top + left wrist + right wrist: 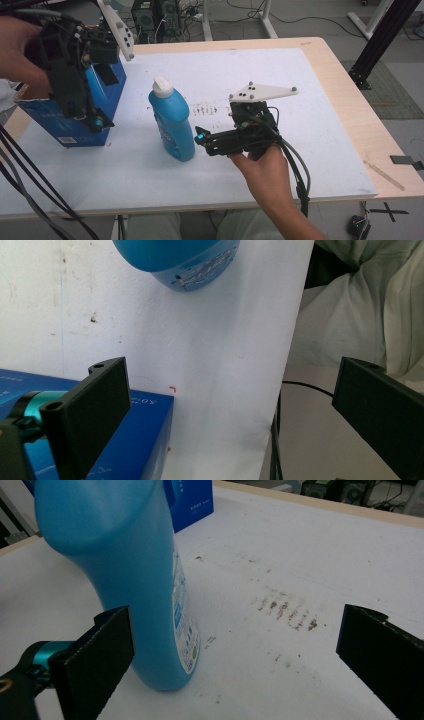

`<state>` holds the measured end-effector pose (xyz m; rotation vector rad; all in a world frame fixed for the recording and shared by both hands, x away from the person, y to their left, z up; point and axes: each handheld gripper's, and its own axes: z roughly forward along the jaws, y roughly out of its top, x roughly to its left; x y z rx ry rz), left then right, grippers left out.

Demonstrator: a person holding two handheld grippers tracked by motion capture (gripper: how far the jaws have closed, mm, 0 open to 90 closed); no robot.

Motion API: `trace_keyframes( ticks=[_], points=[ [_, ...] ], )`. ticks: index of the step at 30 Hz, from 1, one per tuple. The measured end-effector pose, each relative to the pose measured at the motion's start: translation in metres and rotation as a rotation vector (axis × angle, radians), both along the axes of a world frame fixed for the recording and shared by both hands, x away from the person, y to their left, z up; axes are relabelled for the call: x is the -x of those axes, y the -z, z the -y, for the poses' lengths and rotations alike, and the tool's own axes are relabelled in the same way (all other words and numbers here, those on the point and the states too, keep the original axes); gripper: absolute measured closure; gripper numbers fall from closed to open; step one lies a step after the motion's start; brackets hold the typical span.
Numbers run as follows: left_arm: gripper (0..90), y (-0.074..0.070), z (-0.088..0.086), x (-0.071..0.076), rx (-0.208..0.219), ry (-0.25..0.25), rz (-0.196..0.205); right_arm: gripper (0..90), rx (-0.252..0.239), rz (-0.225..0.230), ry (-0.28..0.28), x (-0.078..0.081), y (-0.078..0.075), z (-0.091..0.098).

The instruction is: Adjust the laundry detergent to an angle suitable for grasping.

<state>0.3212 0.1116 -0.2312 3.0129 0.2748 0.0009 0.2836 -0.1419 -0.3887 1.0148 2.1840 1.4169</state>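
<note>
A blue bottle (172, 122) with a white cap stands upright left of the middle of the white board (280, 75). My right gripper (207, 142) lies just right of it, pointing at it, open. In the right gripper view the bottle (135, 580) rises close in front of the left jaw, and my right gripper (235, 617) has nothing between its jaws. A blue box (75, 117) stands at the board's left edge. Above it, a hand holds my left gripper (102, 97), open. In the left gripper view, my left gripper (232, 370) spans bare board, with the box (140, 435) under its left jaw.
The wooden table (345, 95) borders the white board on the right and far sides. Brown marks (285, 607) stain the board right of the bottle. Cables (30, 190) trail off the front left edge. The person's light clothing (360, 300) lies past the board's near edge.
</note>
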Motion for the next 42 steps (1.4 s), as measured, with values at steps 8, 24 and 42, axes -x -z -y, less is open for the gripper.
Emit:
trace_keyframes(
  ticks=[8,24,42],
  points=[
    [2.3,0.000,-0.002,0.000,0.001,-0.004,-0.001,1.4,0.021,0.038,-0.011,0.007,0.001,-0.015],
    [2.3,0.000,-0.007,0.001,0.004,-0.007,-0.001,1.4,0.038,0.037,-0.020,0.014,0.002,-0.051],
    [2.3,0.002,-0.012,0.001,0.012,-0.017,-0.003,1.4,0.031,0.009,-0.014,0.005,0.008,-0.075]
  ],
)
